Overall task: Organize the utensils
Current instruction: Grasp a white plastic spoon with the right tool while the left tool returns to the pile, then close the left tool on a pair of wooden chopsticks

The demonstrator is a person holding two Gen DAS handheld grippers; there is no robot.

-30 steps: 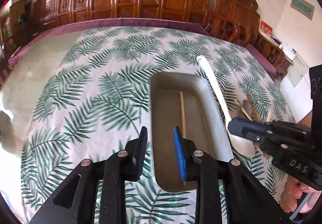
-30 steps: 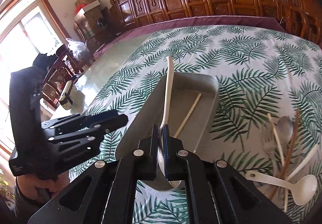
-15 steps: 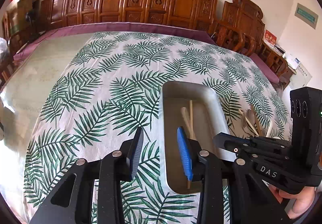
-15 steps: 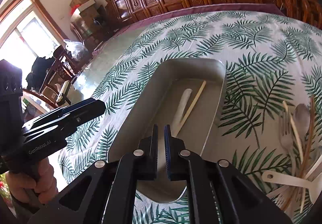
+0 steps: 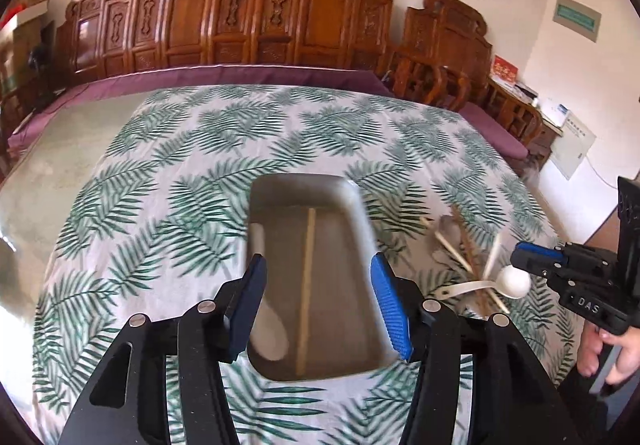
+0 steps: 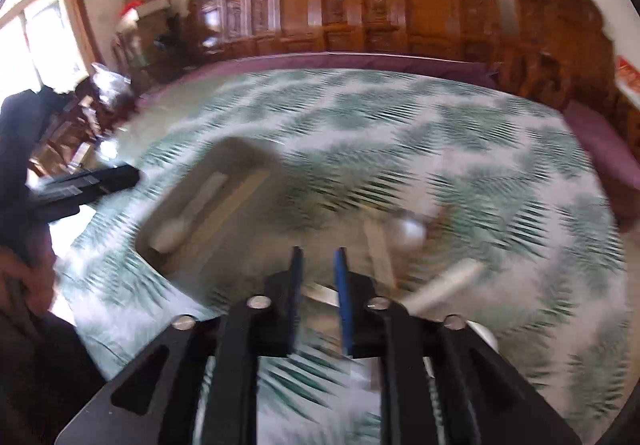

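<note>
Utensils (image 5: 472,265) lie heaped right of our tray (image 5: 360,213), nearest our right gripper (image 6: 318,277), its empty jaws just opening; left gripper (image 5: 316,301) gapes empty.

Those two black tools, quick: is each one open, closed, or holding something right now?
Left tool: open, has just been opening, holding nothing.
Right tool: open, has just been opening, holding nothing.

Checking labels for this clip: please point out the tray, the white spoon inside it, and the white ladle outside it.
tray (image 5: 362,213), left wrist view, right rim.
white spoon (image 5: 269,337), left wrist view, bowl end.
white ladle (image 5: 515,282), left wrist view, round bowl.
</note>
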